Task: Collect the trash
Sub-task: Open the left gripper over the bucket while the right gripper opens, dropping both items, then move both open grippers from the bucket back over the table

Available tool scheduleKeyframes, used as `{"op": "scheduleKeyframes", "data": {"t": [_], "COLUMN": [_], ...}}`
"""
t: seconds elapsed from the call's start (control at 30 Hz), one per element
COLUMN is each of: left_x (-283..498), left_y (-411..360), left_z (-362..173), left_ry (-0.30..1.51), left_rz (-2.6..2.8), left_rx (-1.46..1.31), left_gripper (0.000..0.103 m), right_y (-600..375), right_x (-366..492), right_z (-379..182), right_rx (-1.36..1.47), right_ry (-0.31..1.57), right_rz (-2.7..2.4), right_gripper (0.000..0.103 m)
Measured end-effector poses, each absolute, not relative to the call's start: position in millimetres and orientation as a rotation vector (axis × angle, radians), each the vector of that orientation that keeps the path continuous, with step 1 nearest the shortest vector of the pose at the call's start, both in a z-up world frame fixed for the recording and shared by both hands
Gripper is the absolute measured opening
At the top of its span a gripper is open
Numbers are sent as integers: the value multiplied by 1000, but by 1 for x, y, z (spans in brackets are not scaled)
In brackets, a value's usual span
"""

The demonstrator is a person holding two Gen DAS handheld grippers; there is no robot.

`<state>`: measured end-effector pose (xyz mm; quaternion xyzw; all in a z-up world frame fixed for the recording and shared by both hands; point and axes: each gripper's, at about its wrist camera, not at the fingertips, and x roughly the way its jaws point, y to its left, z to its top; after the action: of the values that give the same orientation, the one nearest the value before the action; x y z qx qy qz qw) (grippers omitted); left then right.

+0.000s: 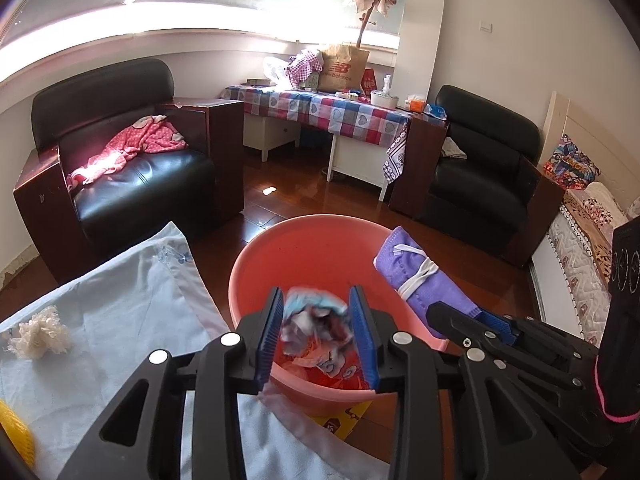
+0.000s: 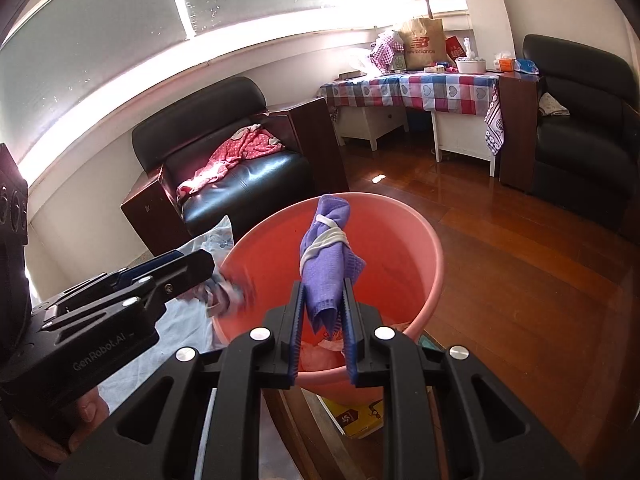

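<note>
A salmon-pink plastic basin [image 1: 256, 264] [image 2: 432, 264] stands on the floor with trash in its bottom. My left gripper [image 1: 318, 300] is above its near rim. A blurred crumpled wrapper [image 1: 316, 320] [image 2: 228, 292] sits between its blue pads; the jaws look parted around it. My right gripper [image 2: 324, 292] is shut on a folded purple face mask [image 2: 326, 256] [image 1: 424, 276] with white ear loops, held upright over the basin. A crumpled cream tissue [image 1: 40, 332] lies on the pale blue cloth [image 1: 120, 300] at left.
Two black leather armchairs [image 1: 132, 176] [image 1: 480, 172] flank a table with a checked cloth [image 1: 320, 108] at the back. A bed [image 1: 580, 232] is at the right. A yellow box [image 2: 356, 420] lies under the basin on the wooden floor [image 2: 520, 280].
</note>
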<state>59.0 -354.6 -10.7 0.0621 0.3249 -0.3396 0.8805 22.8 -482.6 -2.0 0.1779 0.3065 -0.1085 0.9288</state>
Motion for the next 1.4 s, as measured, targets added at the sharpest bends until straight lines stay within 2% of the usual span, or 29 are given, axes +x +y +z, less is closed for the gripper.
{"op": "scheduleKeyframes", "data": {"t": [0.17,0.47,0.8,0.83,0.87,0.9,0.97,1.4], "left_x": [59,53,47,46,44,44,42,37], "left_y": [-355,-351,-346,-345,-343,-342,-340,-316], "left_z": [-11,-9,-5,-4,-3,-2,-1,8], "left_ry": [678,666,655,652,650,648,647,632], "left_rz": [-710,-711,-716,-717,-717,-716,-716,-700], "left_rx": [125,108,95,92,90,88,83,47], "left_gripper": [35,48,56,56,56,56,57,57], "right_y": [-483,-483,-486,-486,-486,-486,-485,-474], "right_x": [23,24,32,33,34,34,34,35], "right_z": [-4,-8,-13,-14,-14,-14,-13,-4], "right_rx": [370,374,382,383,385,388,381,340], "right_ry": [634,637,678,681,684,683,679,662], "right_rz": [-225,-229,-259,-257,-254,-250,-250,-218], "right_gripper": [18,18,19,19,24,34,40,40]}}
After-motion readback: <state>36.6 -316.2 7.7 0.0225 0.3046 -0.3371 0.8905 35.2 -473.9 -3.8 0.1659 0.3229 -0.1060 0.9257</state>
